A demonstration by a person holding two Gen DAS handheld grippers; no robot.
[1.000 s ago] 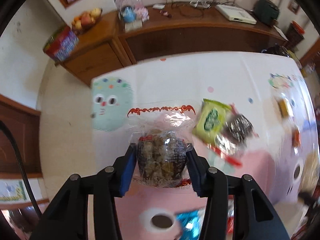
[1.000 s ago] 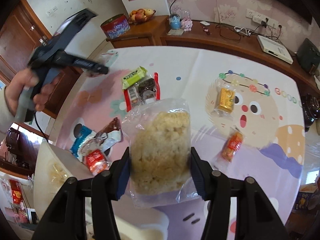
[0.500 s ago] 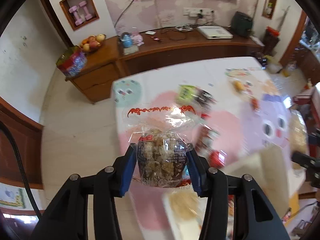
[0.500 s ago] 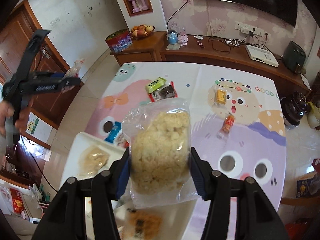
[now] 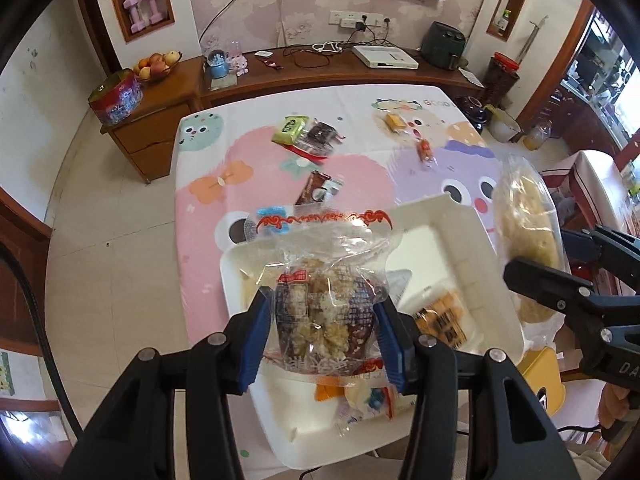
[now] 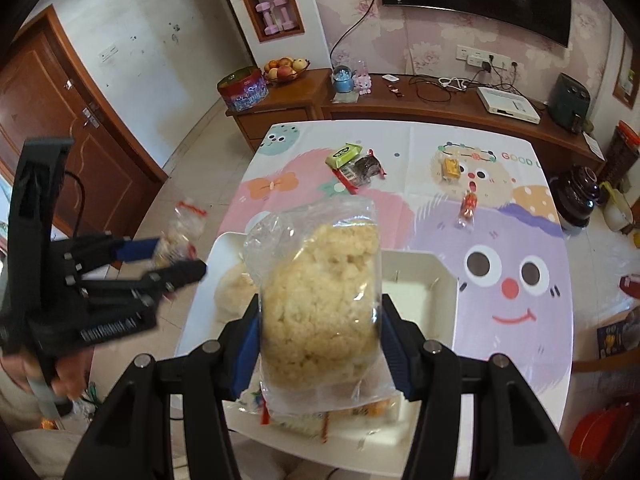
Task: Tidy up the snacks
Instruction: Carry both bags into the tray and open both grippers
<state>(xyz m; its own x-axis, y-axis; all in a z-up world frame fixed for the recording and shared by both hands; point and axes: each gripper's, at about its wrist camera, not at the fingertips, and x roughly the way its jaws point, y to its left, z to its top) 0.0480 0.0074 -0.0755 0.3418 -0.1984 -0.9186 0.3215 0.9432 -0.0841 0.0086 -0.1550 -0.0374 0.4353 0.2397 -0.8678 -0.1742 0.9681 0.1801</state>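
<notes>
Since a moment ago both grippers have pulled back from the table's far side and now hang over the white tray (image 5: 460, 216) at its near edge. The left gripper (image 5: 324, 334) stays clamped on a clear snack bag (image 5: 326, 312) of pale clusters, its top seal printed with a red scroll border; the dark label's writing is too small to read. The right gripper (image 6: 320, 340) stays clenched on a clear bag of puffed rice cake (image 6: 320, 304) — unlabelled, held above the tray. Packets already lie in the tray, among them an orange packet (image 5: 440, 320). Out on the cartoon tablecloth (image 6: 500, 272) the words "GOOD" show beside a round face, and a green packet (image 6: 344, 155), a dark packet (image 6: 366, 168) and a small orange packet (image 6: 469, 203) lie apart from one another.
</notes>
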